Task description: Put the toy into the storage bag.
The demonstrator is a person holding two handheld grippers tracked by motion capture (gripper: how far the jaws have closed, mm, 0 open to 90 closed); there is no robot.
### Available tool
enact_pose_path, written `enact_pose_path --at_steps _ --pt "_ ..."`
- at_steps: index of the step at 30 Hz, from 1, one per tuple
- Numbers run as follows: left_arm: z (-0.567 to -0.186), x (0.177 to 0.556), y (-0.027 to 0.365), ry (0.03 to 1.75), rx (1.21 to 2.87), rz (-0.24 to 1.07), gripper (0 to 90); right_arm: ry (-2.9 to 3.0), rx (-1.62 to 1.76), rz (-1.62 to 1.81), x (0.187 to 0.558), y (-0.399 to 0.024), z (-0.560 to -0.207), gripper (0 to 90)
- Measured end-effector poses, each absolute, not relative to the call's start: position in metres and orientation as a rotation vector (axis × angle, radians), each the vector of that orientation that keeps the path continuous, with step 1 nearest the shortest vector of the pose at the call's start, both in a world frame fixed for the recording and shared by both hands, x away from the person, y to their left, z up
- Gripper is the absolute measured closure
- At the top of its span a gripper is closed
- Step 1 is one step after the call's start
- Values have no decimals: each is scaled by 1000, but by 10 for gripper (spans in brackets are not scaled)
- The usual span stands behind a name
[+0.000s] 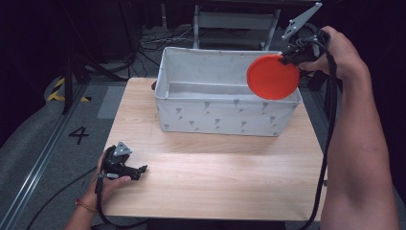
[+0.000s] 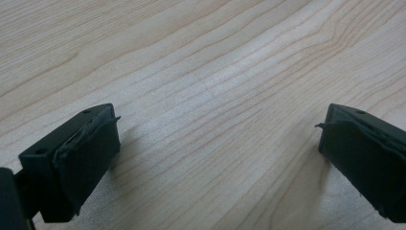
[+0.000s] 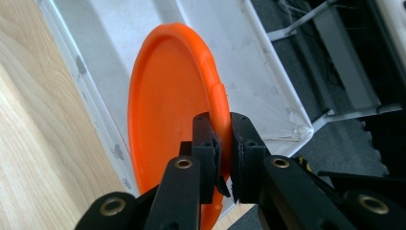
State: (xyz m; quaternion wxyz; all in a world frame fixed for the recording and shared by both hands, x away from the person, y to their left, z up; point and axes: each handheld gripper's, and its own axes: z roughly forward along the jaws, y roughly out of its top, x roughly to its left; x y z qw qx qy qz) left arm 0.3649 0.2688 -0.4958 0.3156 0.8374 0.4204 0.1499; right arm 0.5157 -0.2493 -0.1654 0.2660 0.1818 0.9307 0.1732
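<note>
Orange plate (image 3: 167, 120) is pinched at its rim by the right gripper (image 3: 224, 143) above the white fabric bin (image 1: 225, 115); left gripper (image 2: 215, 143), jaws wide apart and empty, is rested on the wooden table (image 2: 215, 57) before the bin

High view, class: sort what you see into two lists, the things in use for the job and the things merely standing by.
In use:
orange plate
right gripper, shut on the plate's rim
white fabric bin, beneath the plate

Standing by:
left gripper, open, low over the table
grey frame behind the bin
</note>
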Motion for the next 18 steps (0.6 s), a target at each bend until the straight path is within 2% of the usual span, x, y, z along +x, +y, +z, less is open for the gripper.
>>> enact_pose_path --at_steps 18 --pt "-496 365 269 1109 2203 395 7 2629 466 408 532 -246 -225 824"
